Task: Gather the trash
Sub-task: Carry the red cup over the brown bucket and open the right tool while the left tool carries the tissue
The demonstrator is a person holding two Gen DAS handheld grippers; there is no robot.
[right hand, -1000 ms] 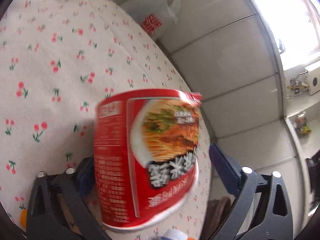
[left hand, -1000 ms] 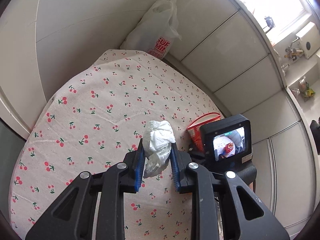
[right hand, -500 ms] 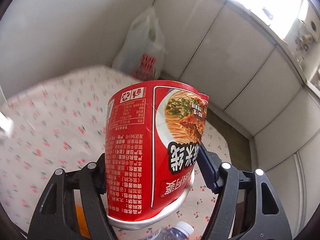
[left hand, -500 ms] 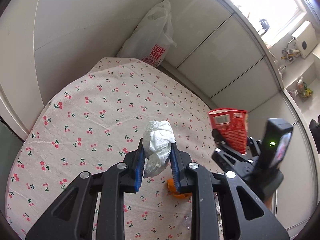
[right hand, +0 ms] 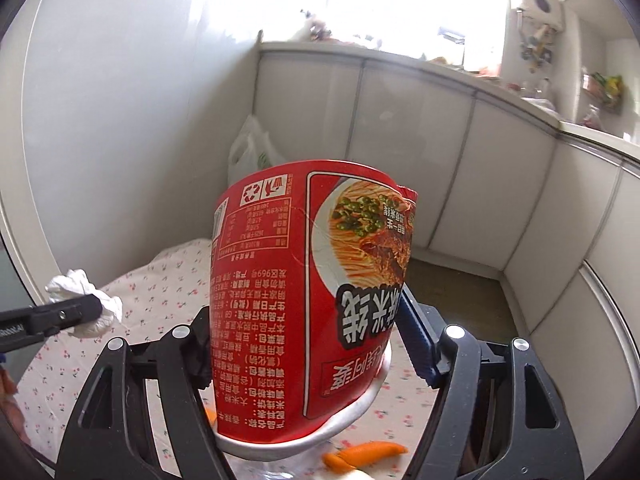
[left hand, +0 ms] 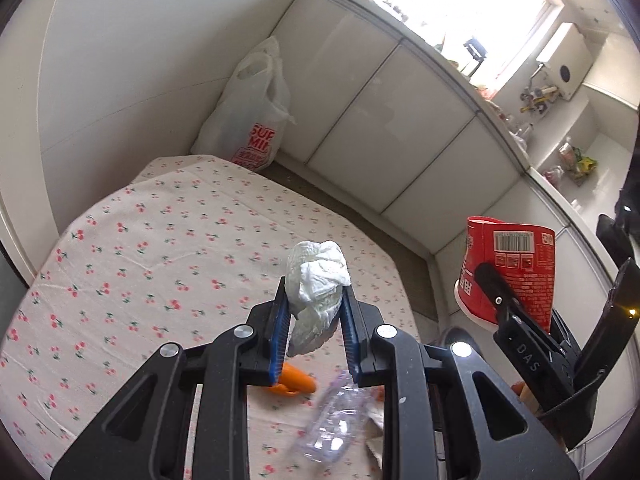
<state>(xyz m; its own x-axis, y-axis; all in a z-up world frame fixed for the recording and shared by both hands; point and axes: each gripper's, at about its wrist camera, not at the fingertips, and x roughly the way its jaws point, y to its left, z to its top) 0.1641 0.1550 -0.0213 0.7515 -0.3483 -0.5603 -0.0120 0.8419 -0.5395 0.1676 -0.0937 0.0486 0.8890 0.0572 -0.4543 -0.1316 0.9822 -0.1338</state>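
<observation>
Left gripper [left hand: 314,330]: its blue pads pinch a crumpled white tissue wad [left hand: 318,280], lifted clear above the table.

Right gripper [right hand: 304,334]: the jaws stand wide around a red instant-noodle cup [right hand: 308,280], pressing on both sides of it. The cup is upside down, its print inverted and its white rim at the bottom. The log hints at a very slight easing of the jaws, but the pictures show the grip intact.

Table [left hand: 160,248]: covered with a cream cloth printed with small red cherries.

Trash left on the table: a clear plastic bottle [left hand: 332,424] lying on its side and a piece of orange peel [left hand: 294,380], both low in the left view, just under the left gripper.

Plastic bag [left hand: 250,120]: a white carrier bag with red lettering stands on the floor in the corner beyond the table; probably the place for the trash.

How the tissue handles: very light and soft; it squashes freely, so any pinch across the bulk holds it.

How the cup handles: light, thin-walled paper, already creased near the torn edge at the top. It likely dents under hard pressure and could slip from a loose one; the middle of the wall is the best place to grip.

How the bottle handles: light, smooth, apt to roll; best gripped across its body.
</observation>
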